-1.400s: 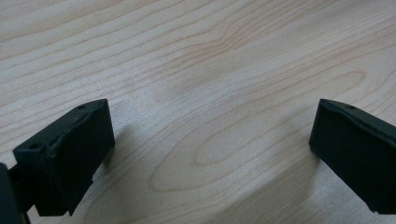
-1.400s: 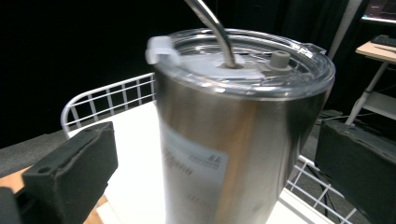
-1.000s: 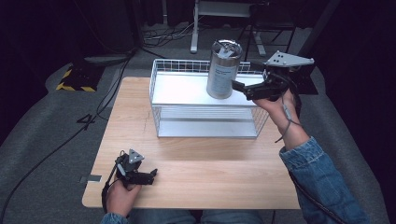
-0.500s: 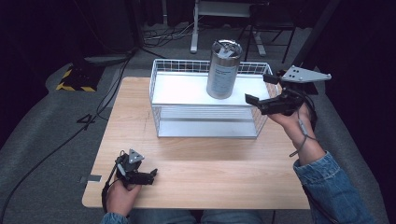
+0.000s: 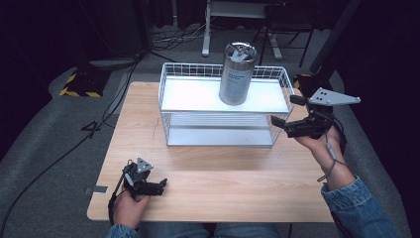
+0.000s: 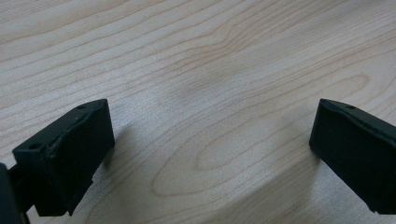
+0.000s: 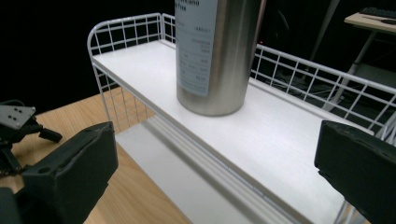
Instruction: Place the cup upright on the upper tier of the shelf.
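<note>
Black jaws spread wide and empty on my right claw (image 5: 288, 113), just beside the wire rack (image 5: 171, 106) whose top shelf bears the upright steel canister (image 5: 237, 73), so I judge placing done; next, withdraw clear while my left claw (image 5: 157, 186), also spread, rests on the table (image 5: 237, 173).

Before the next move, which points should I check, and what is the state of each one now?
1. Metal canister stands upright on the top shelf of the wire rack: ok.
2. Right claw open and apart from the canister: ok.
3. Left claw open, nothing between its jaws: ok.
4. Left claw low over the table, away from the rack: ok.
5. Canister lid tight: cannot tell.
</note>
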Action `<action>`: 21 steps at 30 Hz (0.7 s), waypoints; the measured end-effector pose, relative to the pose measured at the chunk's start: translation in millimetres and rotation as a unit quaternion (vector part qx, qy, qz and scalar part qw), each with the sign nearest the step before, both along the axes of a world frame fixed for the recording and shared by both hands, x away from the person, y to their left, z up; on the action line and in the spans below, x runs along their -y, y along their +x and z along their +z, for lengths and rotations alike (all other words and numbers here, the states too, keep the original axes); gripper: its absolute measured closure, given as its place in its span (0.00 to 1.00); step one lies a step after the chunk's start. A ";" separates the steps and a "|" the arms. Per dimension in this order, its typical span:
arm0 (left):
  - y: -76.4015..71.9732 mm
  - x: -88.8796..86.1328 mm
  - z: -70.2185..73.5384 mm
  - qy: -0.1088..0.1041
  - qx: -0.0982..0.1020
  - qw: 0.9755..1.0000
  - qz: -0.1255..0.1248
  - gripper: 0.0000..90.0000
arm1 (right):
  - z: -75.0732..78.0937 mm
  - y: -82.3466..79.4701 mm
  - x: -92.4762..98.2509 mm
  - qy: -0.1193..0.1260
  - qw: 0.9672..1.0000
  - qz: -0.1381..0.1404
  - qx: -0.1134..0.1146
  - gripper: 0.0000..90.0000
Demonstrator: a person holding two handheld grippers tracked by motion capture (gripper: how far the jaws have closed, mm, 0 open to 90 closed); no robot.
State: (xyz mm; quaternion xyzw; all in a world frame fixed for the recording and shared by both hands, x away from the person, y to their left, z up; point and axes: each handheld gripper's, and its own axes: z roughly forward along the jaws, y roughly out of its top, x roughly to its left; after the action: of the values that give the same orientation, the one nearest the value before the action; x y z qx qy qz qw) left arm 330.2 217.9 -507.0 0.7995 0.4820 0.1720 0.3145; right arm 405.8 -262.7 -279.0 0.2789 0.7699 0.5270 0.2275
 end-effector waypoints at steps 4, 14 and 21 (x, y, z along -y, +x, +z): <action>0.1 0.1 0.0 0.000 0.000 1.000 0.000 0.00 | -10.9 -6.3 5.8 -0.006 1.000 -0.005 -0.012 0.00; 0.0 0.0 0.0 0.000 0.000 1.000 0.000 0.00 | -47.2 -13.0 18.4 -0.024 0.999 -0.020 -0.041 0.00; 0.0 0.1 0.0 0.000 0.000 1.000 0.000 0.00 | -80.3 -15.8 21.7 -0.039 0.997 -0.025 -0.067 0.00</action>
State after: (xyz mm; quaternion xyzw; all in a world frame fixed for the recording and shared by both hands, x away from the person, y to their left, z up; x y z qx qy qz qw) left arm 330.2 217.8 -507.0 0.7993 0.4823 0.1720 0.3146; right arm 390.0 -284.4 -359.3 0.3237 0.7961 0.4709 0.1991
